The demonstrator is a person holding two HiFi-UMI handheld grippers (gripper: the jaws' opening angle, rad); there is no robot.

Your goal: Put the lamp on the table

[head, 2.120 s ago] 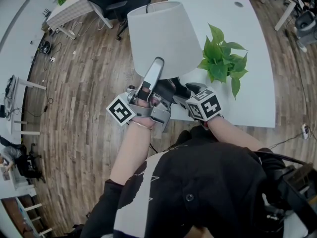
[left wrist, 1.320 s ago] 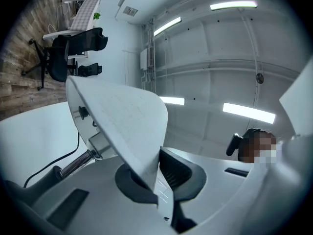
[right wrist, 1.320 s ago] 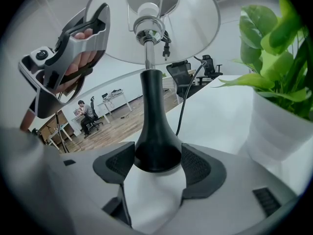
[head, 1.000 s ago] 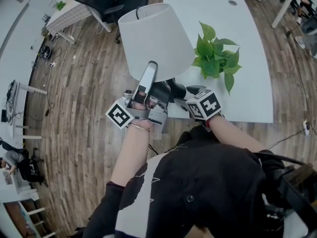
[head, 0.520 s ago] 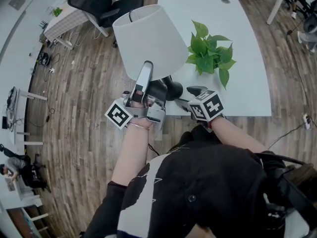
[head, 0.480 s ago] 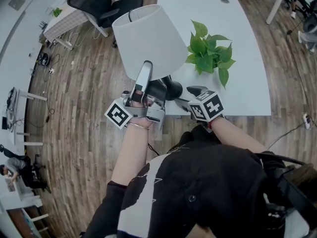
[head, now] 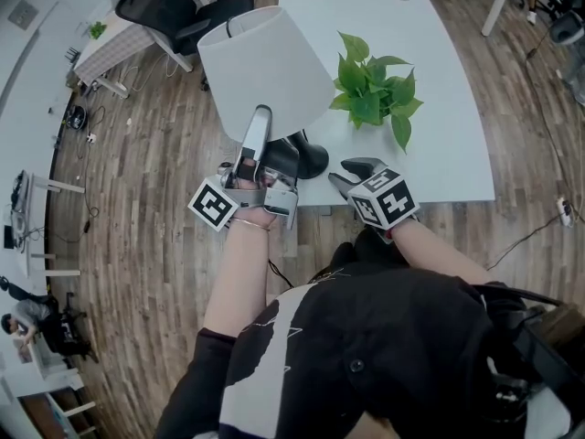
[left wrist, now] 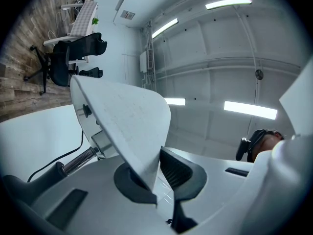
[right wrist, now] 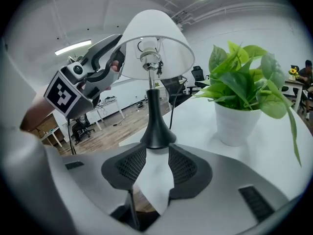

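Observation:
The lamp has a white shade (head: 260,67) and a black base (head: 306,158) that stands on the white table (head: 448,144) near its front left corner. My left gripper (head: 259,133) is shut on the lower rim of the shade (left wrist: 122,116), which runs down between its jaws (left wrist: 159,165). My right gripper (head: 352,176) sits just right of the base, at the table's front edge. In the right gripper view its jaws (right wrist: 151,168) are closing with nothing between them. The lamp base (right wrist: 156,138) stands just beyond their tips.
A potted green plant (head: 370,90) stands on the table right of the lamp, close to the right gripper's side (right wrist: 244,92). The lamp's black cable (right wrist: 173,106) trails behind the base. A black office chair (head: 183,7) and other desks stand on the wooden floor at left.
The lamp has shifted slightly further over the table, and its base now rests near the front corner. My right gripper has drawn back a little from the base. The left gripper still holds the shade.

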